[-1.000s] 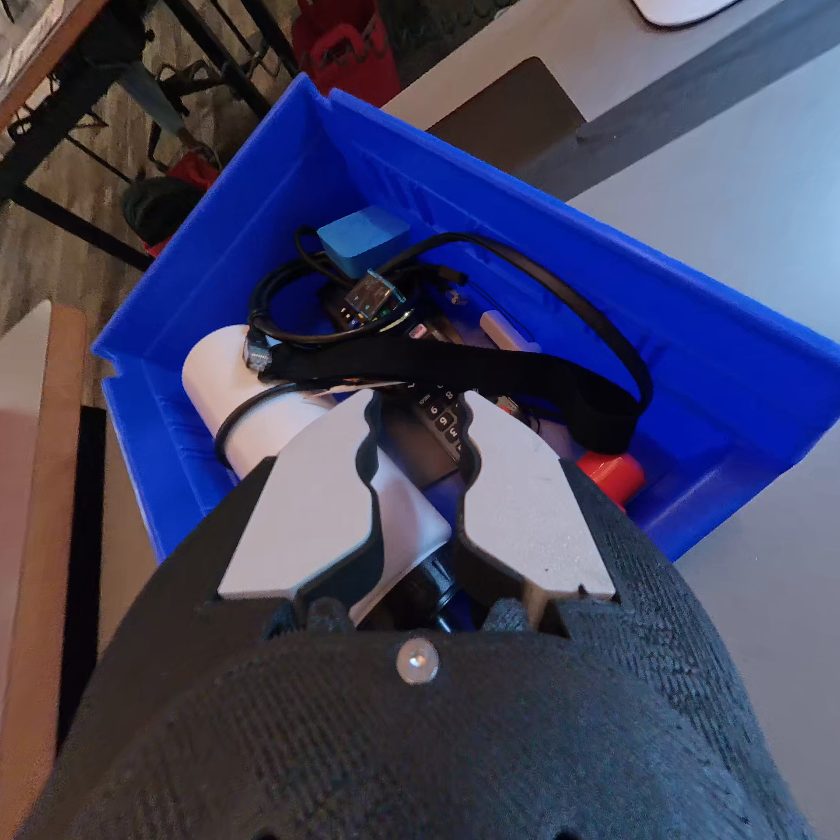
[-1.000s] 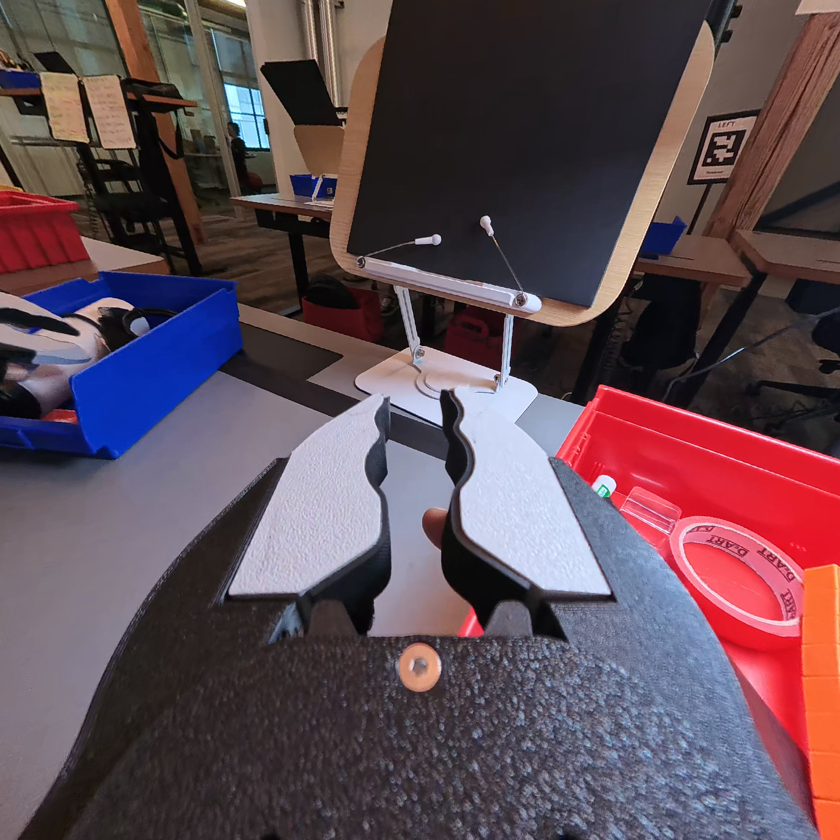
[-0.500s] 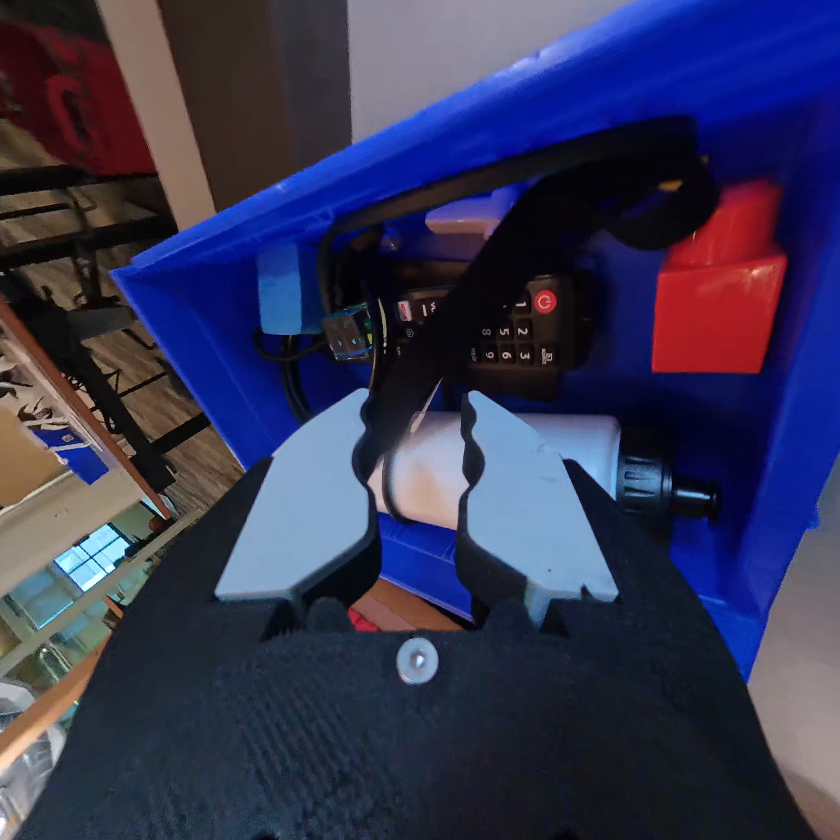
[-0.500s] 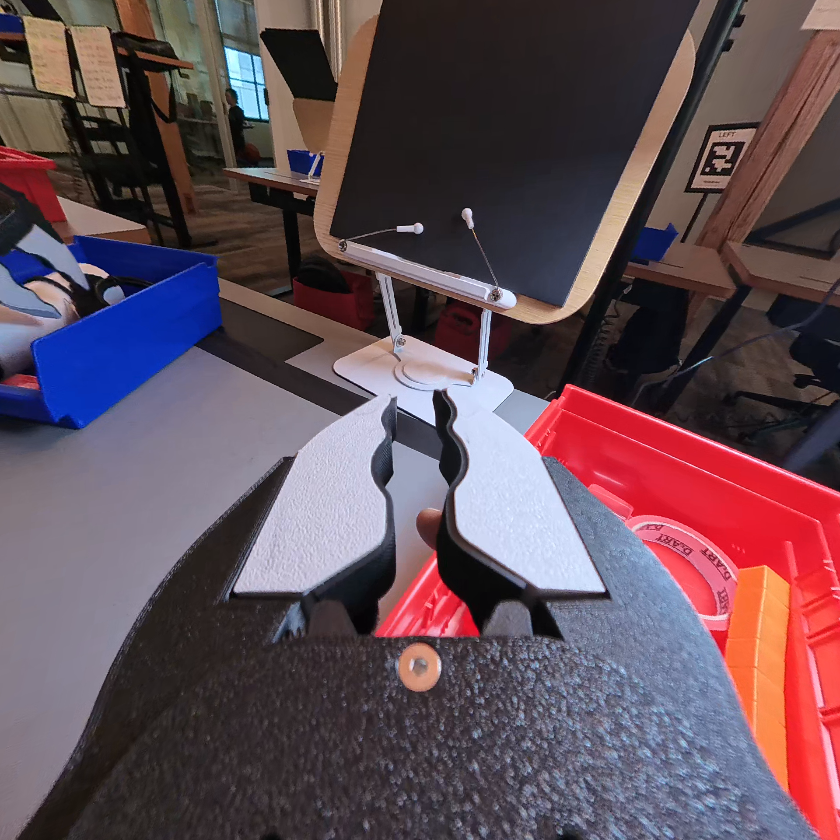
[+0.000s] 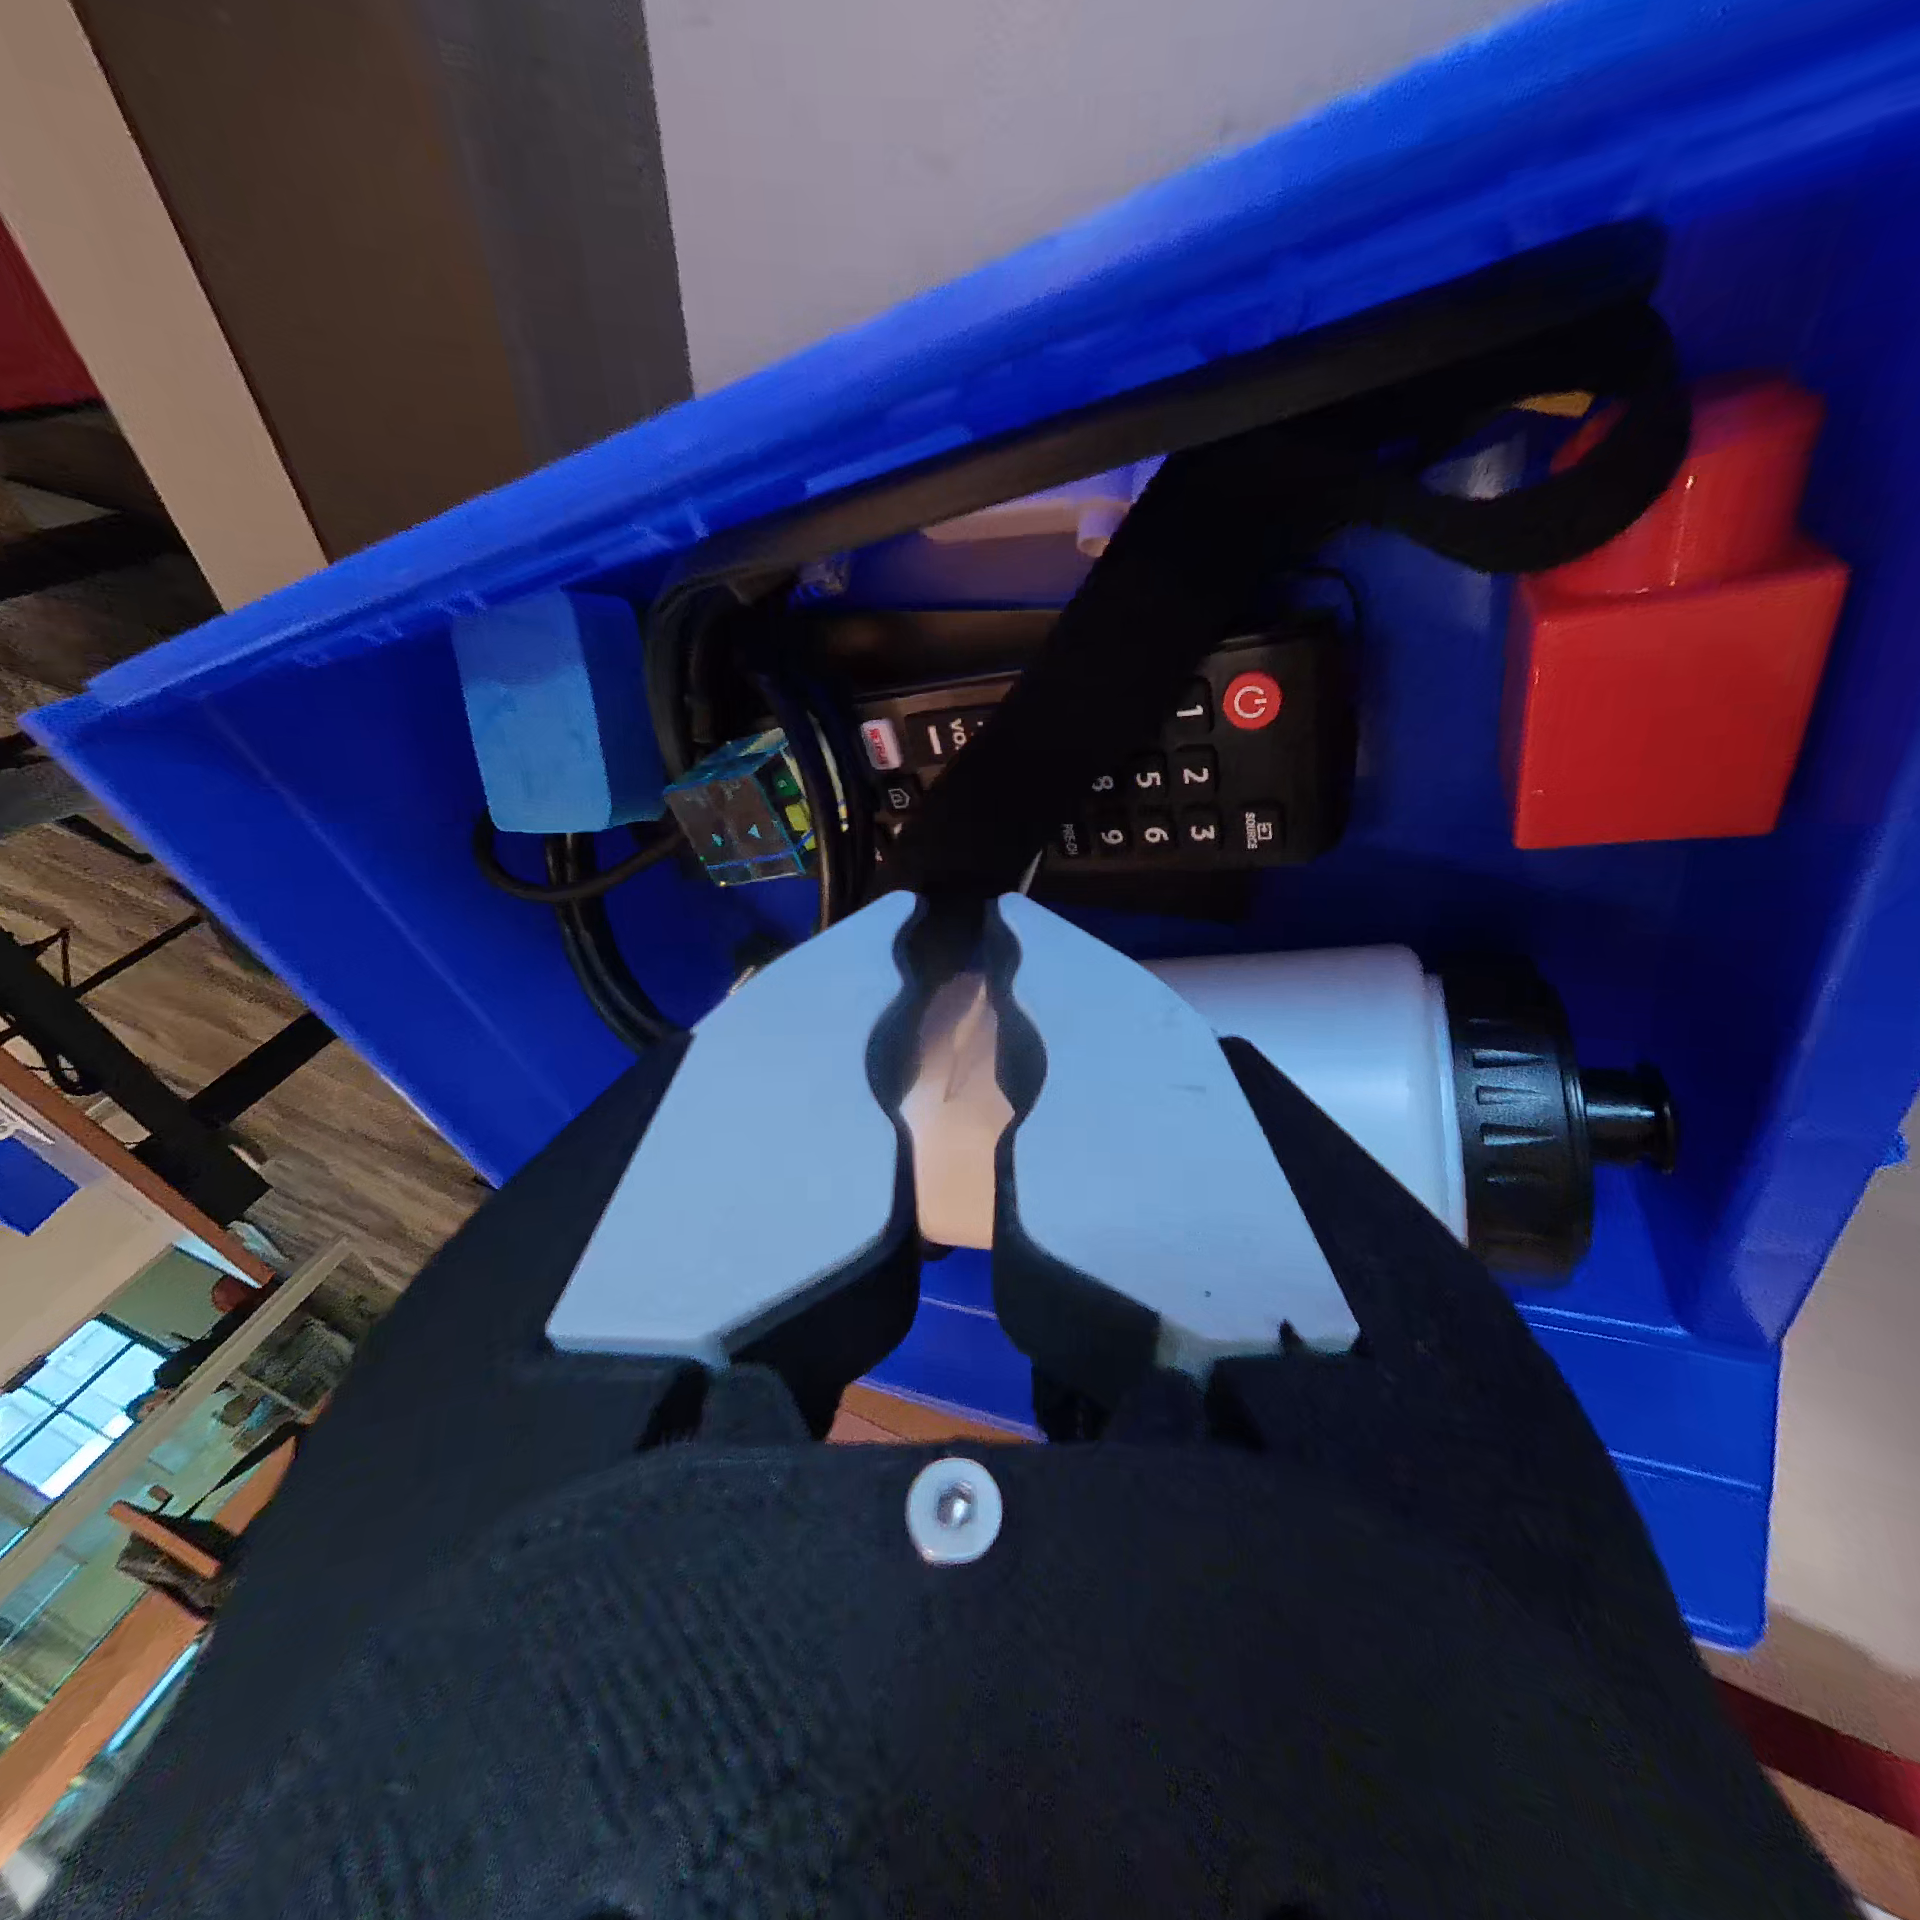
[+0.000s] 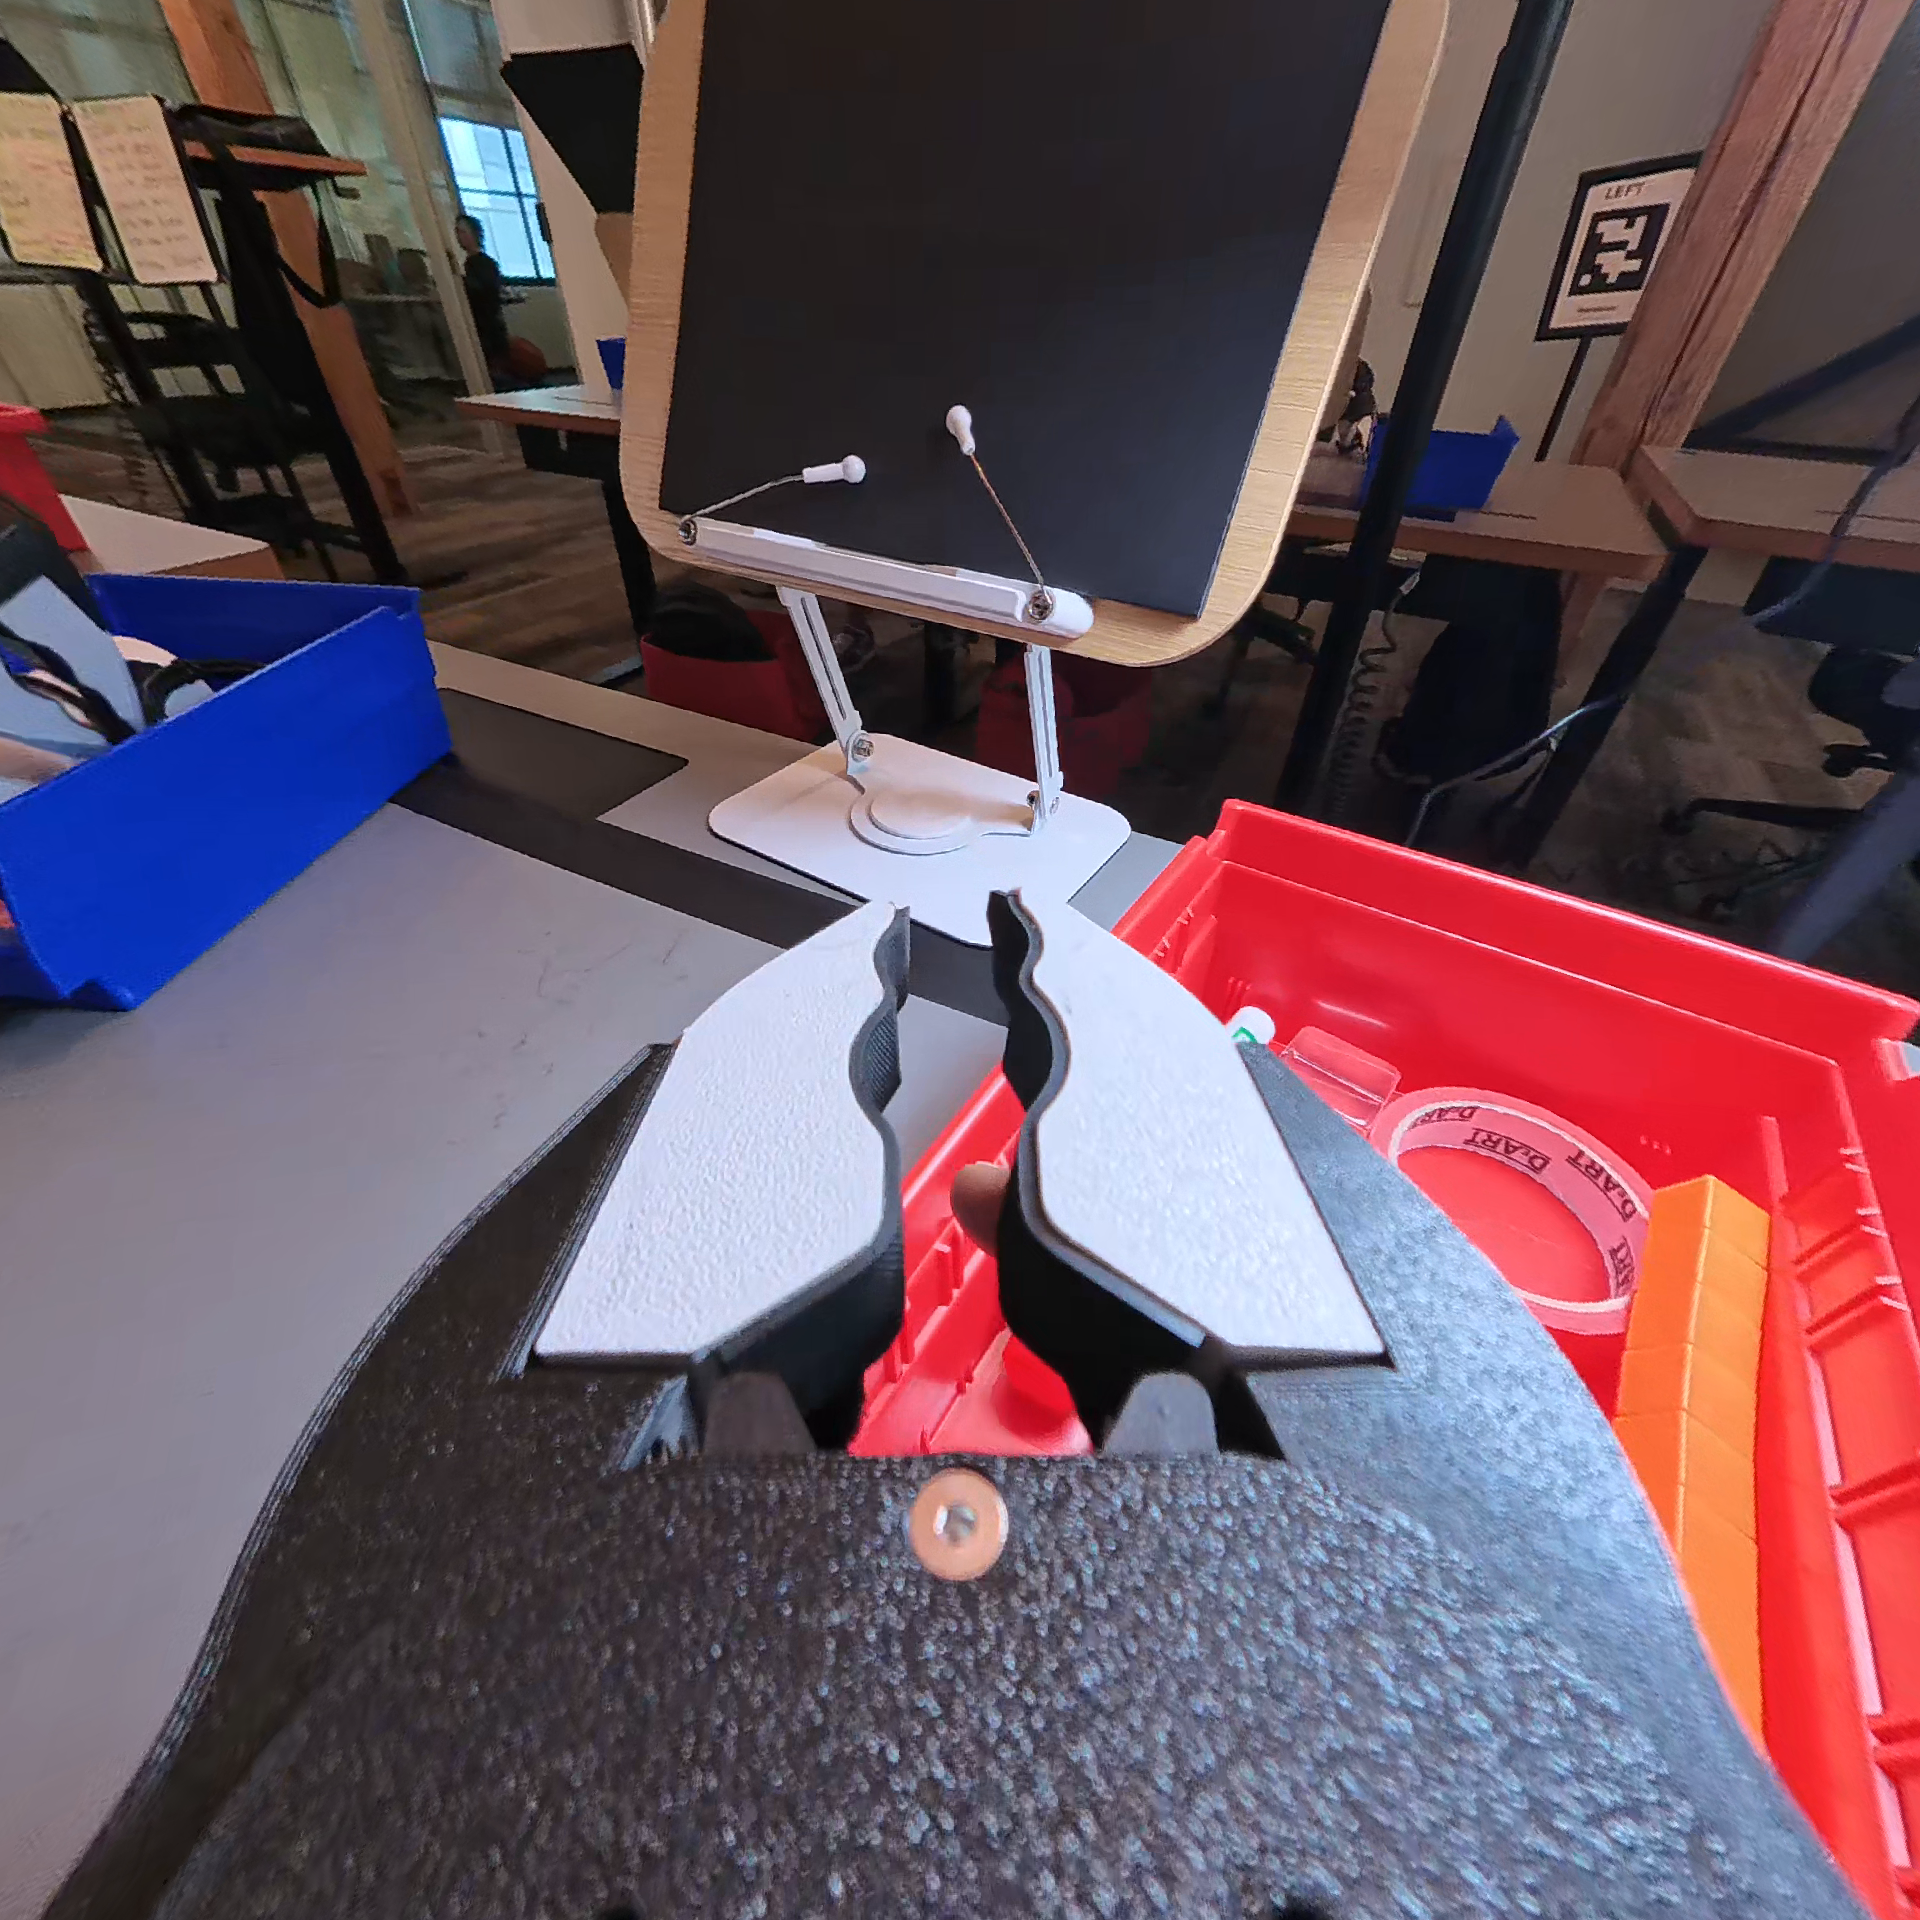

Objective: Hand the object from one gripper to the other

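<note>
My left gripper [image 5: 958,914] is shut on a black strap [image 5: 1101,665] inside the blue bin [image 5: 935,343]. The strap runs from the fingertips up across a black remote [image 5: 1174,769] to a loop at the bin's far right corner. My right gripper [image 6: 948,914] is empty, its jaws a narrow gap apart, and hovers over the near left edge of the red bin [image 6: 1455,935]. In the right wrist view the left gripper [image 6: 62,665] shows at the far left, in the blue bin [image 6: 208,790].
The blue bin also holds a white bottle [image 5: 1320,1049], a red block [image 5: 1662,707], a blue foam block [image 5: 540,717], a clear cube [image 5: 743,821] and black cable [image 5: 582,935]. The red bin holds a tape roll [image 6: 1527,1195] and an orange block [image 6: 1694,1330]. A board on a white stand [image 6: 935,821] stands behind. My right fingertips sit around 50 cm from my left ones. My right tips are about 50 cm from the black remote [image 5: 1174,769], my left tips only 4 cm.
My left gripper turned over the blue bin, came down and closed its jaws on the black strap. My right gripper drifted right, over the red bin's edge.
</note>
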Motion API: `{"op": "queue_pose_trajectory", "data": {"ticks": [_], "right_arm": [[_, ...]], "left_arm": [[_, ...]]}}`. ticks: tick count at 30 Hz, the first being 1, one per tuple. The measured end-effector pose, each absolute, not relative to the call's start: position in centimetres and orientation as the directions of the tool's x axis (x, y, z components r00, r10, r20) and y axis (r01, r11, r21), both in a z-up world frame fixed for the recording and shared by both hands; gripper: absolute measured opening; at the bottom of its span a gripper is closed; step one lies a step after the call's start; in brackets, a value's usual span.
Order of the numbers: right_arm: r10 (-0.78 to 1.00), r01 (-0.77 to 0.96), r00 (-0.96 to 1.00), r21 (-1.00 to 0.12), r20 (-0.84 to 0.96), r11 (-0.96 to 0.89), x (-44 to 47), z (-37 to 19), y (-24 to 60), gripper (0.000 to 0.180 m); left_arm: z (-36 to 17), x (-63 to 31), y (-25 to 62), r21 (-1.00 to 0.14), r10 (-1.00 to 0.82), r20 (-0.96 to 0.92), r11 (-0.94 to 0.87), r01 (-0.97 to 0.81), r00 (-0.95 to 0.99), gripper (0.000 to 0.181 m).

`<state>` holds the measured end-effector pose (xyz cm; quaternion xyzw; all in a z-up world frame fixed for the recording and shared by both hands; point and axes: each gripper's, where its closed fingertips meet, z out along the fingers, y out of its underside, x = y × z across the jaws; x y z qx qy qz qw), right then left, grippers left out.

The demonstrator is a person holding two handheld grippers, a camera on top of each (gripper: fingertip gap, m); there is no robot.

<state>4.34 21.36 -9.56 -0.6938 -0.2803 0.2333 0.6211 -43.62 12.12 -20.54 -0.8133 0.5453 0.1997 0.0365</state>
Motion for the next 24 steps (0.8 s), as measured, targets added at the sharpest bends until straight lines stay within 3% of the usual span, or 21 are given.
{"op": "queue_pose_trajectory", "data": {"ticks": [16,24], "right_arm": [[0.659,0.051,0.753,-0.997,-0.001,-0.059,6.0,-8.2,21.6,0.015],[0.674,0.028,0.739,-0.999,-0.001,-0.032,5.9,-7.0,21.0,0.015]], "left_arm": [[-14.3,-43.5,13.4,0.069,-0.793,-0.527,-0.399,-0.914,0.307,0.002],[-7.4,-41.6,14.2,-0.160,-0.645,-0.647,-0.406,-0.900,0.406,0.001]]}}
